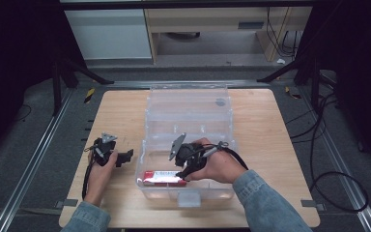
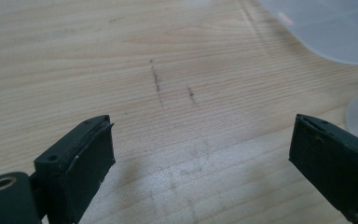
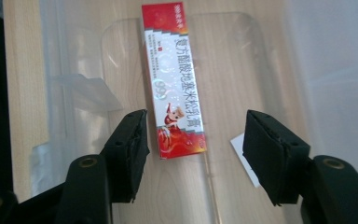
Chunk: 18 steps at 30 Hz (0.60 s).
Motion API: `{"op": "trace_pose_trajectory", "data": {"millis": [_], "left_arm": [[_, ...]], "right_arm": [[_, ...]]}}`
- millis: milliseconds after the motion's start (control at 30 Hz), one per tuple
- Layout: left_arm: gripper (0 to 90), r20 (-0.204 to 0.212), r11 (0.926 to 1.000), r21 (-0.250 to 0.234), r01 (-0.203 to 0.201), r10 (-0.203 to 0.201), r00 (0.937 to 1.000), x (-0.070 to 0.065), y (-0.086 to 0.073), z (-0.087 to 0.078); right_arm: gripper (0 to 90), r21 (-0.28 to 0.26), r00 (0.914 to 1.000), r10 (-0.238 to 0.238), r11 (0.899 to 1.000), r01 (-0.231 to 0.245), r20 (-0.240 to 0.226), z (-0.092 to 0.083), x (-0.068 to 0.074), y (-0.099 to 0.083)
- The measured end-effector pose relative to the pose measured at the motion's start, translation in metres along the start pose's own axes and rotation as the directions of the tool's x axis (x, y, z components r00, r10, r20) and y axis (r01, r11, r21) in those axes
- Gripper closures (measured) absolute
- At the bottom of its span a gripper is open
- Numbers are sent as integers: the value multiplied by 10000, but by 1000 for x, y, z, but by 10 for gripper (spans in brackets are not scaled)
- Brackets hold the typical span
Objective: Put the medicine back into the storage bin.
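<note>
A long red and white carton [image 3: 173, 74] with printed text lies flat on the floor of a clear plastic bin [image 1: 188, 104], near its front wall; the high view shows the carton [image 1: 160, 178] too. My right gripper [image 3: 193, 154] hangs open inside the bin just above the carton's near end, one jaw on each side of it, not touching. In the high view the right gripper [image 1: 186, 166] sits over the carton's right end. My left gripper [image 1: 124, 158] rests on the table left of the bin, open and empty, with bare wood between its jaws [image 2: 200, 154].
The bin stands in the middle of a wooden table [image 1: 270, 140] and has a latch tab at its front wall. Its rounded clear corner [image 2: 326, 28] shows at the upper right of the left gripper view. Cables [image 1: 328, 159] lie on the floor to the right.
</note>
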<state>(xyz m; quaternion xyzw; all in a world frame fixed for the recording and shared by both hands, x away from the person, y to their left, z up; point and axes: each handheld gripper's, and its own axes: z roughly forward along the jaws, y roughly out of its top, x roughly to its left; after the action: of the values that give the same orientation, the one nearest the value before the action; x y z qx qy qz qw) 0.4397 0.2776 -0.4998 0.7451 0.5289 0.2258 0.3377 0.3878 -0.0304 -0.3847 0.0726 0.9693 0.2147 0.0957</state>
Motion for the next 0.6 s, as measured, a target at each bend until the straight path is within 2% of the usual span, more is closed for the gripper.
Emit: {"op": "trace_pose_trajectory", "data": {"millis": [33,67,100,133,167,300,333,367,533,567,600], "left_arm": [[57,50,9999,-8,-105,105,9999,-1,1,-2],[57,51,9987,-61,-506,506,9987,-3,6,-11],[56,51,9987,-61,-506,506,9987,-3,6,-11],[55,145,9962,-95,-861,862,9962,-3,11,-20],[54,145,9962,-95,-861,862,9962,-3,11,-20],[53,581,9892,-62,-1465,1466,9875,-8,23,-37],[53,717,9833,-111,-1816,1820,9807,-13,29,-45],[53,717,9833,-111,-1816,1820,9807,-13,29,-45],[50,957,9674,-394,-2500,2527,9628,-25,45,-68],[49,957,9674,-394,-2500,2527,9628,-25,45,-68],[48,1160,9638,-565,-2605,2655,9571,-28,50,-76]], "right_arm": [[390,0,10000,0,10000,0,0,0,0,0],[375,-197,9997,148,9997,-145,190,-10,-3,-2],[375,-197,9997,148,9997,-145,190,-10,-3,-2],[358,-371,9987,289,9989,-273,420,-21,-7,-5],[358,-371,9987,289,9989,-273,420,-21,-7,-5],[321,-722,9929,773,9949,-709,900,-42,-18,-13],[315,-855,9894,981,9923,-891,1072,-49,-25,-16],[315,-855,9894,981,9923,-891,1072,-49,-25,-16],[342,-831,9782,1334,9891,-1213,1594,-73,-42,-23],[342,-831,9782,1334,9891,-1213,1594,-73,-42,-23],[350,-871,9743,1404,9881,-1267,1760,-79,-49,-25]]}}
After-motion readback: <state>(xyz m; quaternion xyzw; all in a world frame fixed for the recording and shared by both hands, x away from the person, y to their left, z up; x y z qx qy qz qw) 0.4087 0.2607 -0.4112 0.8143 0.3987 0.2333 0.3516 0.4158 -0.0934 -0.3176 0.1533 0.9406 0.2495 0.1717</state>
